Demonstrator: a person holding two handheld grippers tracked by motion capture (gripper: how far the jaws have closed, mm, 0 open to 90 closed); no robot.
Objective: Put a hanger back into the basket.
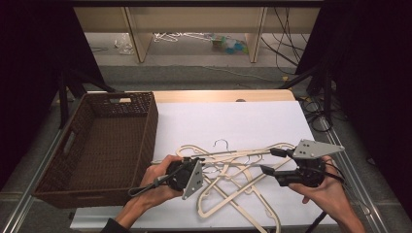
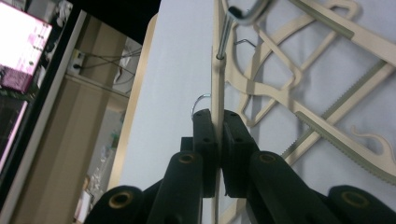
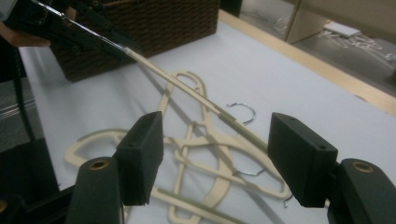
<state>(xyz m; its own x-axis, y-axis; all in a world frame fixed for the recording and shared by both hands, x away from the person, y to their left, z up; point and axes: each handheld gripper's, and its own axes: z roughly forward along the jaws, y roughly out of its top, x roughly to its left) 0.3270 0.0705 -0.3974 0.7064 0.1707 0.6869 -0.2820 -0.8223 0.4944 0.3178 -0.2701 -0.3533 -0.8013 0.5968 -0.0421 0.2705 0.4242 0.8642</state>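
Observation:
Several cream hangers [image 1: 233, 187] with metal hooks lie tangled on the white table top near its front edge. My left gripper [image 1: 197, 161] is shut on the thin edge of one cream hanger [image 2: 217, 84], whose hook [image 2: 243, 14] points away from the jaws. This held hanger [image 3: 187, 91] slants up off the pile from the left gripper [image 3: 79, 32] toward my right gripper [image 3: 217, 140]. The right gripper [image 1: 272, 161] is open at the pile's right side. The far part of the raised hanger runs between its spread jaws, apart from both pads.
A dark brown wicker basket [image 1: 150, 126] stands on the left of the table, close to my left hand [image 1: 155, 179]. The white table top [image 1: 233, 121] stretches behind the pile. Shelving legs and cables lie on the floor beyond the table.

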